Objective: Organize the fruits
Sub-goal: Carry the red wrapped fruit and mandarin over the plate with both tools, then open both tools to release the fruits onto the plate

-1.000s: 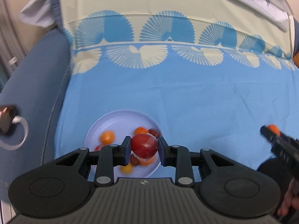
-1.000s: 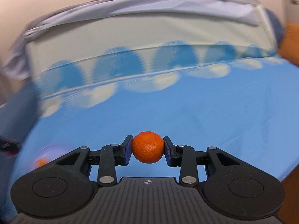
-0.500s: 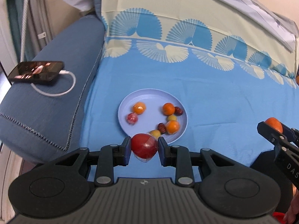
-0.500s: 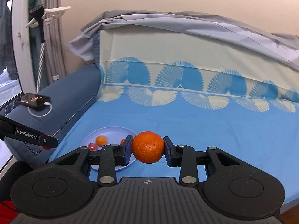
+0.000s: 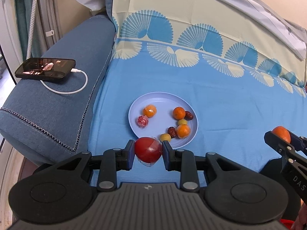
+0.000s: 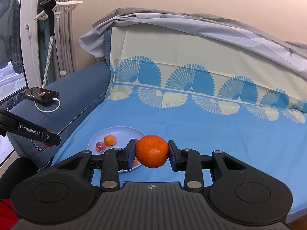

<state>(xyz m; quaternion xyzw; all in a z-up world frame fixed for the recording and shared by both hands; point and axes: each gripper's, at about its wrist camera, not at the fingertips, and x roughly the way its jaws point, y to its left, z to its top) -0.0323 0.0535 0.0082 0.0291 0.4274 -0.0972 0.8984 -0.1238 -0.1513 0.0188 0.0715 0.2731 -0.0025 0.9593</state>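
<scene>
My left gripper is shut on a red apple in clear wrap, held just in front of the near rim of a pale blue plate. The plate holds several small fruits: oranges, dark dates, yellow ones and a wrapped red one. My right gripper is shut on an orange, held above the sheet to the right of the plate. The right gripper also shows at the right edge of the left wrist view.
The plate lies on a blue sheet over a sofa. A phone with a white cable lies on the blue armrest at left. A draped backrest rises behind. A window and a steamer stand are far left.
The left gripper has pulled back and up from the plate with the apple, so the whole plate and armrest show. The right gripper has swung left, bringing the plate into its view.
</scene>
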